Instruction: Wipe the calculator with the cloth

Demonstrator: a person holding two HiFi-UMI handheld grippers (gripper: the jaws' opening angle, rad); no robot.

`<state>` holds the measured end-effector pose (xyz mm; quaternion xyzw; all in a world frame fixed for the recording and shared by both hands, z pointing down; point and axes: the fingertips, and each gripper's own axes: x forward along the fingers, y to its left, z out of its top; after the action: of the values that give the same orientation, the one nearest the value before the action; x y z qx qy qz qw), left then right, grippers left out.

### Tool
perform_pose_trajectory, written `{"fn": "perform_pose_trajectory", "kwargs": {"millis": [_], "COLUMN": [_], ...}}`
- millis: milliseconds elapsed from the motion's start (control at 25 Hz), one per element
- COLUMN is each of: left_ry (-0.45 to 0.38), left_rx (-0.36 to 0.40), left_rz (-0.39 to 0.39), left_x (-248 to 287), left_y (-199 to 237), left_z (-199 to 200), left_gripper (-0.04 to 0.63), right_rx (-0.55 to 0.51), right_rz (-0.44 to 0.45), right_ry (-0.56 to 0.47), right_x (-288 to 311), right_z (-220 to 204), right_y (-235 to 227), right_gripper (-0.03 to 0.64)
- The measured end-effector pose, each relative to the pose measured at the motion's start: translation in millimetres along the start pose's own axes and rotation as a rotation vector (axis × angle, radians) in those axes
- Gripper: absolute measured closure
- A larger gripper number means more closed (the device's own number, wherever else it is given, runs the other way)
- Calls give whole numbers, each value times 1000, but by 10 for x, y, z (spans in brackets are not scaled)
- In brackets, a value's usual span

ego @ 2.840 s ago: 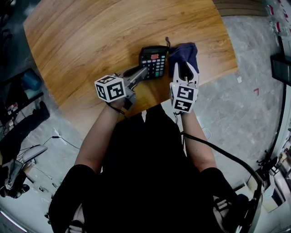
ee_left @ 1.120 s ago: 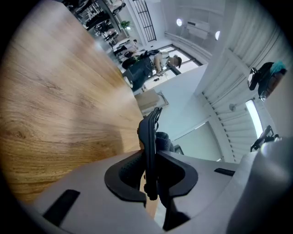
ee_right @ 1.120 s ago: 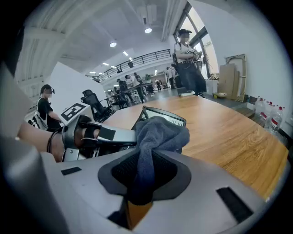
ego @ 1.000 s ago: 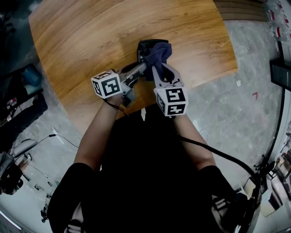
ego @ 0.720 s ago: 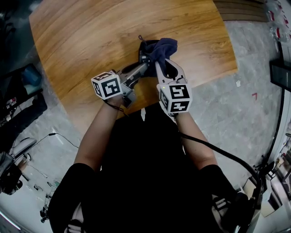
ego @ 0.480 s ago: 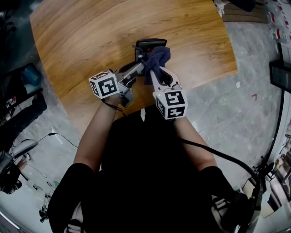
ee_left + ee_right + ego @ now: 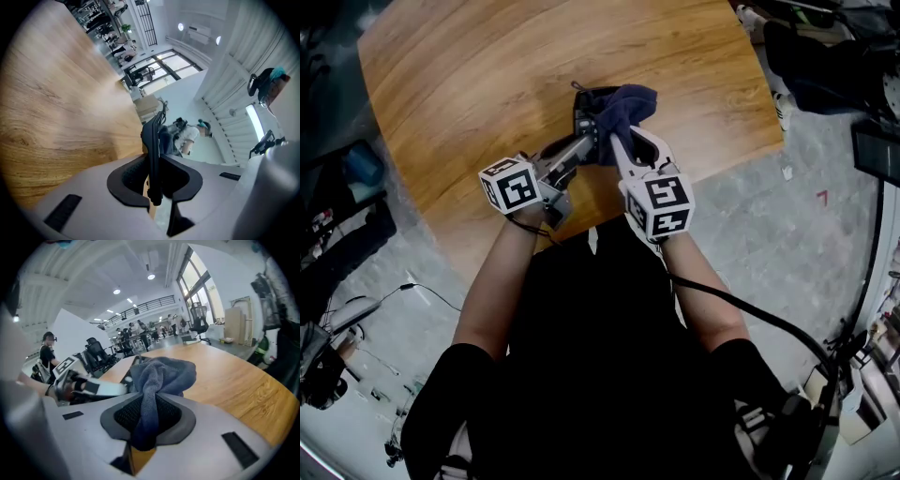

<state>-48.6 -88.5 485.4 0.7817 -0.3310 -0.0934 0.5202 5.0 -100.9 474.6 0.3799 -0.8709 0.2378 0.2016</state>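
The black calculator is at the near middle of the wooden table, held at its near edge by my left gripper, which is shut on it. In the left gripper view the calculator stands edge-on as a thin black slab between the pads of the left gripper. My right gripper is shut on a dark blue cloth, which is bunched over the calculator's face and hides most of it. In the right gripper view the cloth rises out of the right gripper, with the left gripper at the left.
The table's near edge runs just in front of both grippers, with grey floor beyond its right corner. A dark-clothed figure stands past the table's far right corner. Bare wood stretches to the left and behind the calculator.
The cloth, which lay to the right of the calculator at first, now sits on it. Over the last second the right gripper has rubbed it back and forth, ending farther up the calculator.
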Motion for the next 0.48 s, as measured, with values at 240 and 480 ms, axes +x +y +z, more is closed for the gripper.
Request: {"fn": "perform_pose_trajectory", "kwargs": {"millis": [240, 480], "left_ry": [-87, -125], "left_rx": [-21, -64], "left_rz": [22, -55], "left_x": [-96, -182], "left_y": [88, -108], "left_z": [329, 573], "left_gripper": [522, 522], "right_rx": [-4, -143], "right_rz": [88, 35], "right_ry": [29, -20], "right_x": [-113, -212], "right_z": [-388, -682], "right_y": [368, -35], "right_gripper": [545, 545]}}
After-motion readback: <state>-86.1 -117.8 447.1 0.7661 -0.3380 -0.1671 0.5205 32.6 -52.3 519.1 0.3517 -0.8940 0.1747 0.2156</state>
